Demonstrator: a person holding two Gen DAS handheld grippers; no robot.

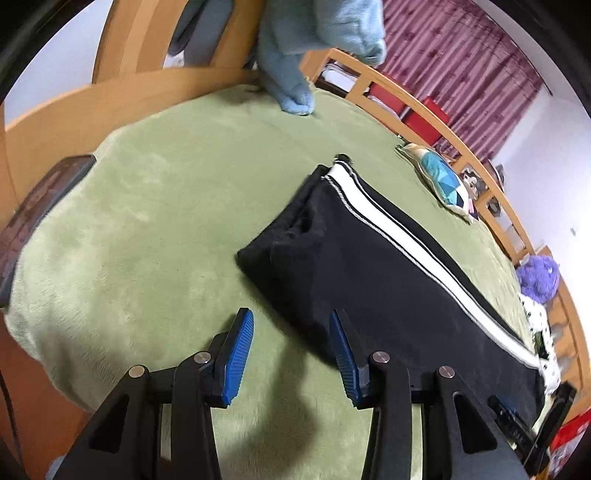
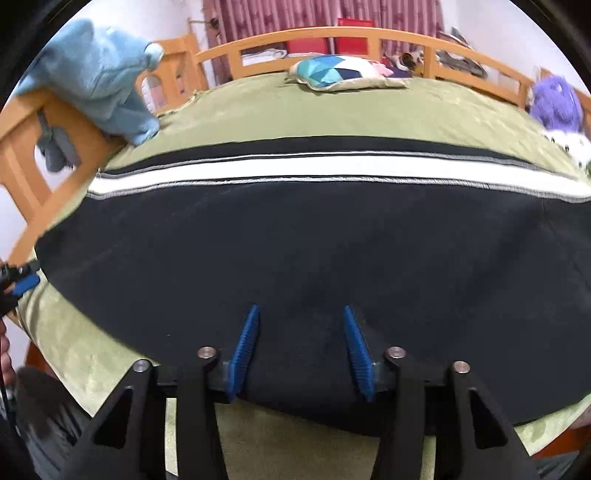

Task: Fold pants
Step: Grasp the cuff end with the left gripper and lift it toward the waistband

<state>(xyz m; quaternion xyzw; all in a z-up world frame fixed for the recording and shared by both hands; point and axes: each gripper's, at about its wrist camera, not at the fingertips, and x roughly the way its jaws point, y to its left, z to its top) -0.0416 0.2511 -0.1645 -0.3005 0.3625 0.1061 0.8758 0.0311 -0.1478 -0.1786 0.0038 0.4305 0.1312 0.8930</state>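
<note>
The left gripper (image 1: 291, 325) and right gripper (image 2: 301, 321) are held with jaws parted and nothing grasped, above the near edge of the black pants (image 2: 295, 251) laid lengthwise on the green blanket (image 1: 147, 221). The plush pile could be pinched up with the fabric and the fold dragged askew. A wooden bed rail (image 2: 332, 35) and maroon curtains (image 1: 461, 62) are seen beyond.

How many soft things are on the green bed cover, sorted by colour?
Black with white stripe: 1, the pants
Light blue: 1, the fleece garment
Teal patterned: 1, the cushion
Purple: 1, the fluffy thing
Total: 4
</note>
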